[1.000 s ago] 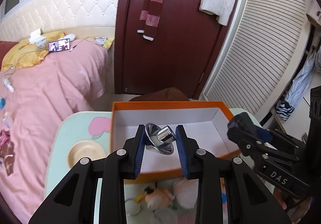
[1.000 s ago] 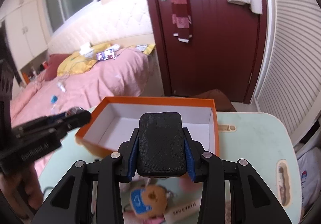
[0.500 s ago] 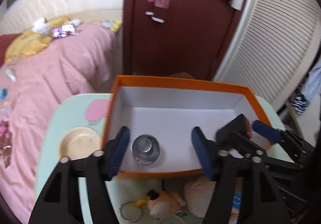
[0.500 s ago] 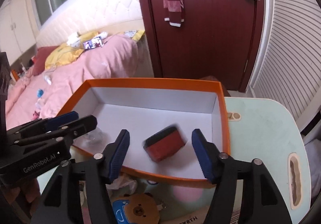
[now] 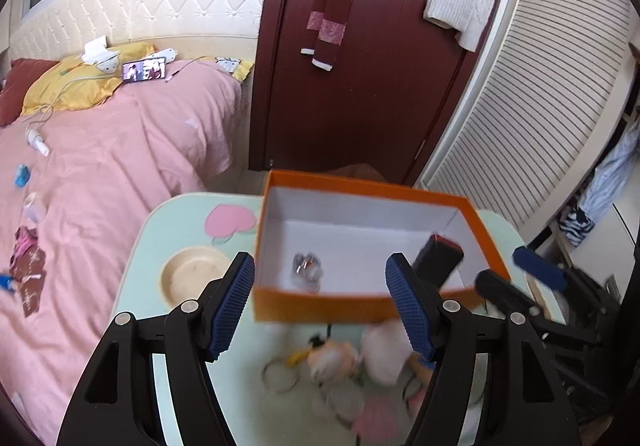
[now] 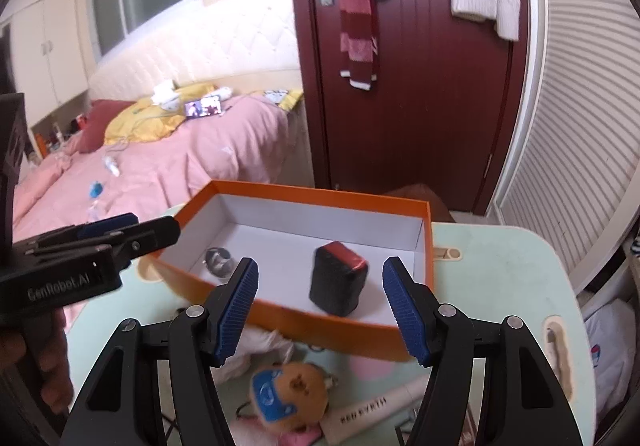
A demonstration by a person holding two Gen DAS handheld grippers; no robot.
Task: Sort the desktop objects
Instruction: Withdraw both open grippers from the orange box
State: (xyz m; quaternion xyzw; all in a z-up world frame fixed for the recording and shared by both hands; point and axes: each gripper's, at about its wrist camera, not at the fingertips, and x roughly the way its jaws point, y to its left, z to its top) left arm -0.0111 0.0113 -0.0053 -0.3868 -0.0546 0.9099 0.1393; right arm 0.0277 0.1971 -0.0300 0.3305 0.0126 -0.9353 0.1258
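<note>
Desktop objects, catalogued by view.

Left wrist view: orange box (image 5: pixel 320 306) on the pale green table (image 5: pixel 180 214), white inside. Contents: one small shiny metal piece (image 5: pixel 307 266) near the front wall, one black-and-red case (image 5: pixel 438 258) leaning at the right end. Loose before the box, blurred: a plush keychain (image 5: pixel 330 356), a metal ring (image 5: pixel 280 376), pink soft items I cannot name. A cream dish (image 5: pixel 188 276) sits left of the box. My left gripper (image 5: pixel 322 304) has its fingers wide apart, holding and touching nothing.

Right wrist view: same box (image 6: pixel 320 330); the case (image 6: pixel 338 282) stands tilted inside toward the right, the metal piece (image 6: pixel 218 260) toward the left. On the table below: a round bear-faced keychain (image 6: pixel 288 396) and a white tube (image 6: pixel 372 408). My right gripper (image 6: pixel 320 304) is likewise spread wide and empty, hovering over the box's near wall.

Handling note, my judgement: two items are boxed and several remain on the table. For any further pick I would lower squarely over one item, keep the fingers clear of the box wall, and close on the plush bodies, not their rings.
</note>
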